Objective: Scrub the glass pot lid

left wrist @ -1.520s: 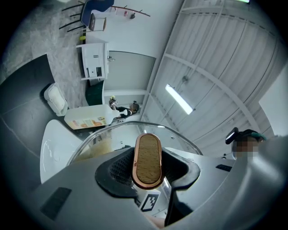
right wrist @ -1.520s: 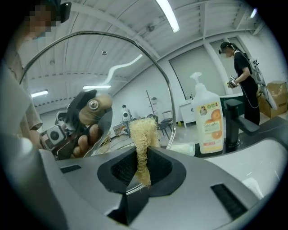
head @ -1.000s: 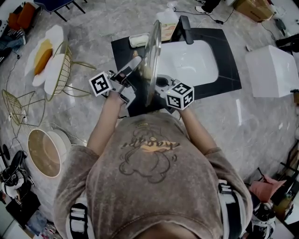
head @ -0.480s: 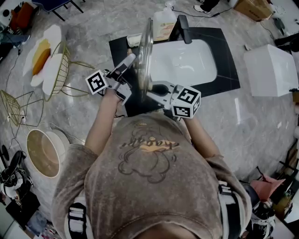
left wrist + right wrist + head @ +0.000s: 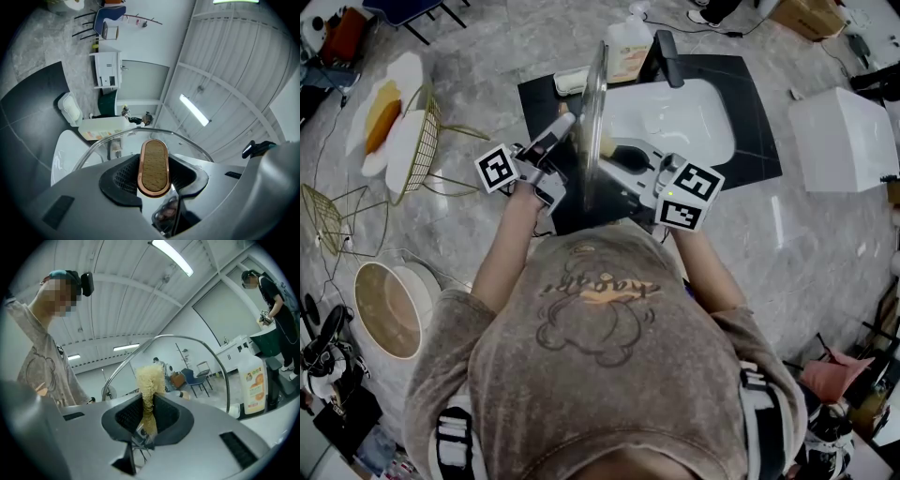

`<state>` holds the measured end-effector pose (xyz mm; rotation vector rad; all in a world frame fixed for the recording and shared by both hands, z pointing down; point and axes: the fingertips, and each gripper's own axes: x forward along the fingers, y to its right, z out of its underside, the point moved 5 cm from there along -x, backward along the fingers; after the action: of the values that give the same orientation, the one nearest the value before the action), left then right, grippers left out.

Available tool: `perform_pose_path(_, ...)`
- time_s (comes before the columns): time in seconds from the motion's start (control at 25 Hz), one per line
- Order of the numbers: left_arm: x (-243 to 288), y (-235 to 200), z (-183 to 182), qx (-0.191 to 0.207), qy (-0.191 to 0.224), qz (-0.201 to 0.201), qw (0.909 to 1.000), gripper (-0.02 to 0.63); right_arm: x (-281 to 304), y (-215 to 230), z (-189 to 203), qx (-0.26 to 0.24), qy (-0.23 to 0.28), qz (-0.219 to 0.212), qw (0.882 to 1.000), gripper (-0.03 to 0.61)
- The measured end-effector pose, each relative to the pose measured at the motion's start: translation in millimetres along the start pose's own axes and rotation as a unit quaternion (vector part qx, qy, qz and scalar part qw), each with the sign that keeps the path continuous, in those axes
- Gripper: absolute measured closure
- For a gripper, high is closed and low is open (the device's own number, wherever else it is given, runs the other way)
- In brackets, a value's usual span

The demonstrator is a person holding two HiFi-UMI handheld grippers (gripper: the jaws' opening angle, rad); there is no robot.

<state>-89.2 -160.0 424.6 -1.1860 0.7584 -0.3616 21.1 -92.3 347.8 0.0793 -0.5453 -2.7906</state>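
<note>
Locate the counter [image 5: 741,103] at 1 o'clock in the head view, with the sink [image 5: 694,122] set into it. Find the lid [image 5: 596,103] at 12 o'clock, upright and on edge over the sink's left rim, between the two grippers. Judge as stiff, fairly heavy, breakable at the glass and probably slick when wet. Avoid knocking its metal rim on the faucet [image 5: 666,56] or the basin. Take hold at the knob only, never at the glass.

Note the bottle [image 5: 628,47] at 12 o'clock beyond the lid, at the counter's back edge. Read nothing from its orange label in the right gripper view: print too small. Expect no wording on the marker cubes, only black-and-white squares.

Confirm the left gripper [image 5: 153,180] clamped at medium spread on the knob [image 5: 153,161], an oval wooden face in a copper-coloured band, with pads on both flanks. Confirm the right gripper [image 5: 149,416] closed narrow on the scrubber [image 5: 150,376], a pale fibrous tuft standing out of the jaws at 12 o'clock toward the glass. Cannot tell whether the tuft touches the glass. Keep scrubbing pressure light, to prevent the knob twisting in the pads.
</note>
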Motion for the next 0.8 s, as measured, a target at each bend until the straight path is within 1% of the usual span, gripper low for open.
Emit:
perform_pose_path(0.16,2,-1,4,-0.011,0.001,0.004,0.9999,0.433,4,16,-17,-0.006,0.021,0.021,1.000,0.531)
perform_pose_path(0.36,5,1,8,-0.013,-0.005,0.008,0.9999,0.433,9,41,-28,0.000,0.030,0.048,0.998,0.531)
perform_pose_path(0.6,6,6,12,-0.024,-0.006,0.018,0.9995,0.433,14,70,-29,0.008,0.041,0.079,0.996,0.531)
perform_pose_path(0.8,5,10,13,-0.034,-0.002,0.025,0.9991,0.433,20,92,-20,0.017,0.028,0.097,0.995,0.531)
